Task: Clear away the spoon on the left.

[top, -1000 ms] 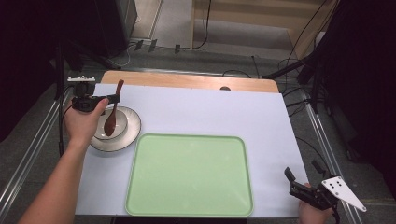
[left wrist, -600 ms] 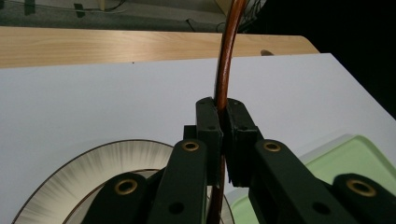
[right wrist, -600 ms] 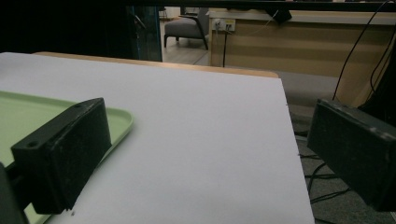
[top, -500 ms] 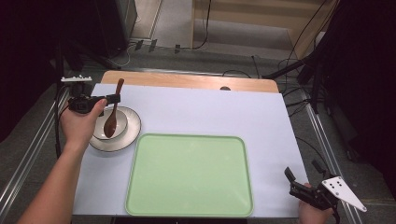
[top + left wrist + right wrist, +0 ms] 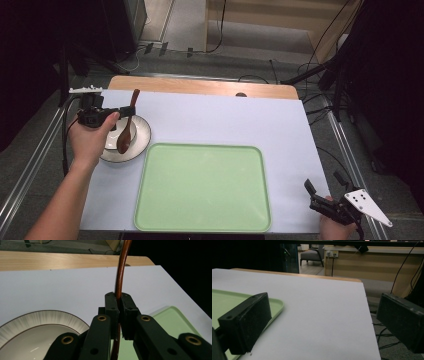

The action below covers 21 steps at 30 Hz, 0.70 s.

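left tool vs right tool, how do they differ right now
The left tool is shut on the brown spoon over the plate; the right tool is open and holds nothing. The left tool sits at the table's far left, the right tool at its near right corner, beside the green tray. Both have black jaws.

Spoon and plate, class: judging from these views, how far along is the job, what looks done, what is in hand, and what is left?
Done: the left gripper is shut on the spoon handle. In hand: the spoon hangs with its bowl over the plate, near the plate's surface. Left, probably: carrying it elsewhere, perhaps to the green tray, which holds nothing so far. The right gripper waits open at the table's near right corner.
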Tool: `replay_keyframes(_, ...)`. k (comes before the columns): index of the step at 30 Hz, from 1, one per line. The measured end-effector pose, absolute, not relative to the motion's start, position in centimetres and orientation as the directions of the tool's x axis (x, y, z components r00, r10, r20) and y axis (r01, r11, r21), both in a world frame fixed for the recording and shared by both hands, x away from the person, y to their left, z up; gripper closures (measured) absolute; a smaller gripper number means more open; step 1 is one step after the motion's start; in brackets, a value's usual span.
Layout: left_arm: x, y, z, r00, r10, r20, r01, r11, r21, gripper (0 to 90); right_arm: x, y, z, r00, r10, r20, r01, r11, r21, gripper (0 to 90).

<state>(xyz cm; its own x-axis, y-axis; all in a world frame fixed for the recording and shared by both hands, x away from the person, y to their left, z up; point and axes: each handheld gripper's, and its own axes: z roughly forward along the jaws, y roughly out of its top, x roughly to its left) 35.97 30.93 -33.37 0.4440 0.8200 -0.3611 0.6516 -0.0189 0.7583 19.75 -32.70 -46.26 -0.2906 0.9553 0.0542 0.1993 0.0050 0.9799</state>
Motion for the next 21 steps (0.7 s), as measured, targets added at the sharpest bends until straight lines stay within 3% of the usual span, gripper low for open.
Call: replay_keyframes(21, 32.2, 28.4, -35.2, 0.496, 0.758, -0.423, 0.667, -0.021, 0.745, 85.9, 19.8, -32.7, -46.2, -0.294, 0.954, 0.053, 0.198, 0.006, 0.980, 0.0)
